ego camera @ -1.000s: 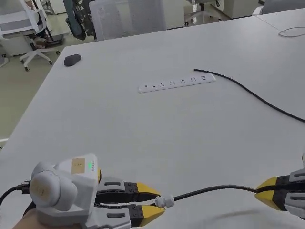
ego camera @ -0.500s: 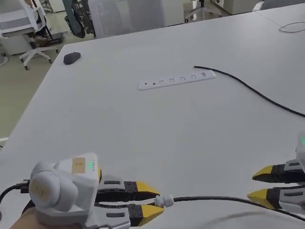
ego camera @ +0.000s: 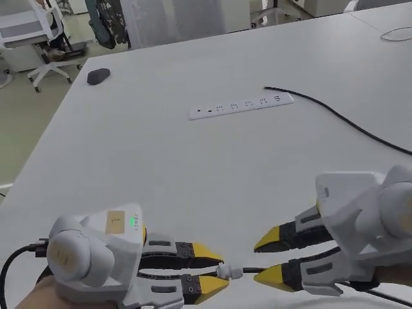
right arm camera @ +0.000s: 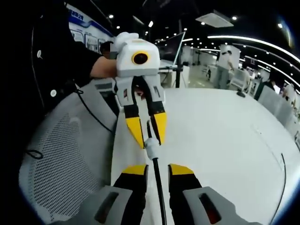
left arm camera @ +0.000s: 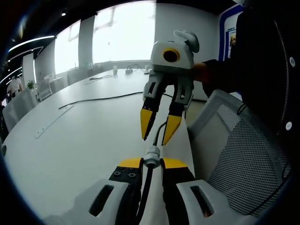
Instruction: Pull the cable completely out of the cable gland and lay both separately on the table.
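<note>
White desk (ego camera: 193, 167), near edge: the left gripper (ego camera: 223, 271) is clamped on the cable gland (ego camera: 232, 273). Facing it, the right gripper (ego camera: 256, 262) stands open, jaws astride the black cable (right arm camera: 157, 180) without gripping.

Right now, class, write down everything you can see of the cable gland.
The cable gland is a small, white, plastic-looking, rounded fitting. The left gripper is shut on it, holding it sideways over the white table. A black cable leaves its end and passes between the right gripper's open jaws.
</note>
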A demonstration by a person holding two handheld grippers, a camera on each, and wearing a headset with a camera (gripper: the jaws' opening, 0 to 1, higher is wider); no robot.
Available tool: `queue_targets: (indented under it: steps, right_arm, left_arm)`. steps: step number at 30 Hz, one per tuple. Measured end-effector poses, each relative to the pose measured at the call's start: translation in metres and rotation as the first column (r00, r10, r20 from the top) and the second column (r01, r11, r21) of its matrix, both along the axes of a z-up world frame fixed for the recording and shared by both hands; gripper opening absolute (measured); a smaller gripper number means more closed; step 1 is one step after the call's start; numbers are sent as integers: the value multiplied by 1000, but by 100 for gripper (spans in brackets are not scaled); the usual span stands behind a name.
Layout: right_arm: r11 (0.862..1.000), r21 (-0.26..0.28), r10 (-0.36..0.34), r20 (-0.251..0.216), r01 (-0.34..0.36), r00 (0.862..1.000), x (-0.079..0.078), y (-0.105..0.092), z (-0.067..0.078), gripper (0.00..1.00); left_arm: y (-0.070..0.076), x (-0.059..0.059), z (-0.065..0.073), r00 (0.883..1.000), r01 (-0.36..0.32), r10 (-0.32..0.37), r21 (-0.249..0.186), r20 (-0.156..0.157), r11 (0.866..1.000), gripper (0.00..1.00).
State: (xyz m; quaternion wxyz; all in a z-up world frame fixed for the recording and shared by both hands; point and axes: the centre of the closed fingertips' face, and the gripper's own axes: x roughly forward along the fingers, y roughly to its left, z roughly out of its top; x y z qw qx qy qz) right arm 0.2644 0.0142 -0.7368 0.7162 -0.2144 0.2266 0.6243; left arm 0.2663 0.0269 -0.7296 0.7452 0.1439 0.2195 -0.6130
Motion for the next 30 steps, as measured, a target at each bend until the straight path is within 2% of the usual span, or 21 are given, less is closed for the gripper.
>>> queue_targets:
  steps: [1, 2, 3, 6, 11, 13, 22, 27, 30]
  right_arm:
    - [1000, -6, 1, 14, -1, 1000, 1, 0, -1, 8]
    - [999, -32, 14, 48, -13, 999, 3, 0, -4, 5]
    - [999, -30, 21, 31, -21, 999, 0, 2, -6, 4]
    - [999, -36, 25, 22, -25, 999, -2, 4, -10, 2]
    - [998, -39, 48, 53, -46, 997, -3, 4, -8, 0]
    - [998, -40, 40, 47, -38, 998, -2, 2, -8, 0]
    - [997, -74, -29, 63, 33, 998, 12, -29, -13, 0]
    - [991, -100, -84, 89, 93, 993, 23, -49, -19, 0]
    - [983, -137, -108, 131, 126, 985, 30, -65, -25, 0]
  left_arm:
    - [0, 0, 0, 1000, 0, 0, 0, 4, 1000, 16]
    - [-1, 0, 0, 1000, 1, -1, -1, 4, 1000, 16]
    - [-1, 1, 1, 1000, 0, 0, -2, 6, 1000, 15]
    - [-2, 0, 1, 1000, 4, -4, -5, 6, 1000, 16]
    - [-2, 0, -1, 1000, 9, -9, -1, 9, 1000, 16]
    - [-3, 0, -1, 1000, 7, -7, -4, 6, 1000, 16]
    - [8, 6, 0, 999, -18, 18, 10, 27, 1000, 16]
    - [17, 9, 2, 999, -40, 40, 11, 33, 999, 16]
    - [23, 10, 4, 998, -61, 61, 0, 21, 998, 15]
